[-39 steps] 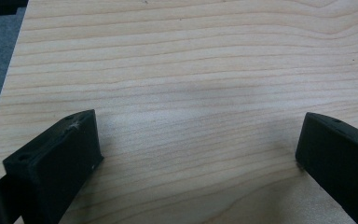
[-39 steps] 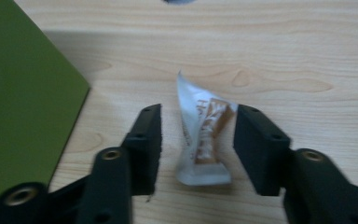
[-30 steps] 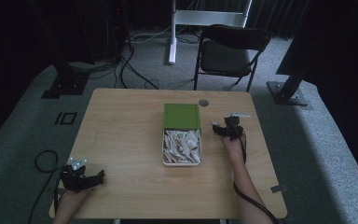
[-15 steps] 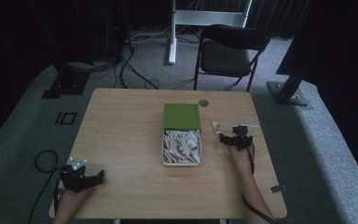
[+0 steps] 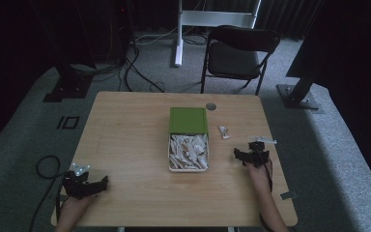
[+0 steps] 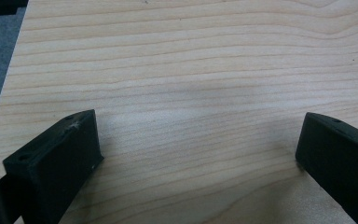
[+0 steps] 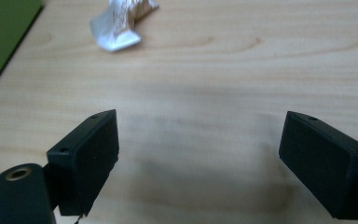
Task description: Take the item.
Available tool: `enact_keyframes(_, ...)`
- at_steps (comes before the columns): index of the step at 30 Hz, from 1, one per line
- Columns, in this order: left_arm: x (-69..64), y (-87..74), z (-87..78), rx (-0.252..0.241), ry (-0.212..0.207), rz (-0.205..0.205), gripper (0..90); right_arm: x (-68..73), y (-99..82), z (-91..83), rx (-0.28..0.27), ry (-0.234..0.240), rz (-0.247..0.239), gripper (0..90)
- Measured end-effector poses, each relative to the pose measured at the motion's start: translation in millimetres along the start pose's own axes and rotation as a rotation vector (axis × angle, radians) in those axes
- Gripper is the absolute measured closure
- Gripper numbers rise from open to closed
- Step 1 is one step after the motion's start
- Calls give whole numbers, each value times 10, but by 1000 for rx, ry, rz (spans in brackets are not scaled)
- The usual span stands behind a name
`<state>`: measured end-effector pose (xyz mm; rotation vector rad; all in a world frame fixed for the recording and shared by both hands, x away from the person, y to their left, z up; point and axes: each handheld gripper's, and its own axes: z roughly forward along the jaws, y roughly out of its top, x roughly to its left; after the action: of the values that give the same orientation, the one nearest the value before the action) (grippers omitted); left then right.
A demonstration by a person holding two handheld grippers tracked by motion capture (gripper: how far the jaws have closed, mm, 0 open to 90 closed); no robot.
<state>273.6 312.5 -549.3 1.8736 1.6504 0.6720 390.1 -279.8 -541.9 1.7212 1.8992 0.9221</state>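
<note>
A white box [image 5: 188,166] full of small white wrapped packets sits mid-table, its green lid [image 5: 188,120] [image 7: 2,32] lying flat just behind it. One white wrapped packet [image 5: 223,132] [image 7: 121,21] lies alone on the wood to the right of the lid. My right gripper [image 5: 249,157] [image 7: 198,158] is open and empty, nearer the person than that packet and right of the box. At the table's front left corner my left gripper [image 5: 84,184] [image 6: 198,158] rests open over bare wood, holding nothing.
The wooden table [image 5: 125,145] has a small round grey disc [image 5: 211,106] near its far edge. Behind the table stand a black folding chair [image 5: 239,53] and a white stand [image 5: 212,19]. Cables run over the grey floor at the left.
My right gripper has let go of a white packet beside the lid and drawn back toward the person, now open and empty. The left gripper has stayed put.
</note>
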Motion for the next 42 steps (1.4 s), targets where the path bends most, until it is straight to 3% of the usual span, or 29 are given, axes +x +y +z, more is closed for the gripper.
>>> enact_keyframes(3,0,0,0,0,0,0,7,-6,-60,-52,-7,-4,-20,117)
enact_keyframes(6,-1,0,1,-1,0,-1,7,-16,-119,-112,-47,-15,-13,117)
enact_keyframes(19,0,0,0,0,0,0,7,-127,-364,-358,-81,-53,-59,126)
enact_keyframes(24,-1,0,1,-1,0,-1,7,-144,-479,-397,-89,-64,-116,122)
enact_keyframes(31,1,0,-1,1,0,1,7,-218,-552,-521,-90,-33,-73,122)
enact_keyframes(34,1,0,-1,1,0,1,6,-227,-583,-558,-93,-58,-66,122)
enact_keyframes(36,0,0,0,1,0,1,7,-255,-625,-602,-95,-73,-30,122)
enact_keyframes(42,0,0,0,0,0,0,7,-302,-689,-599,-72,-109,-13,124)
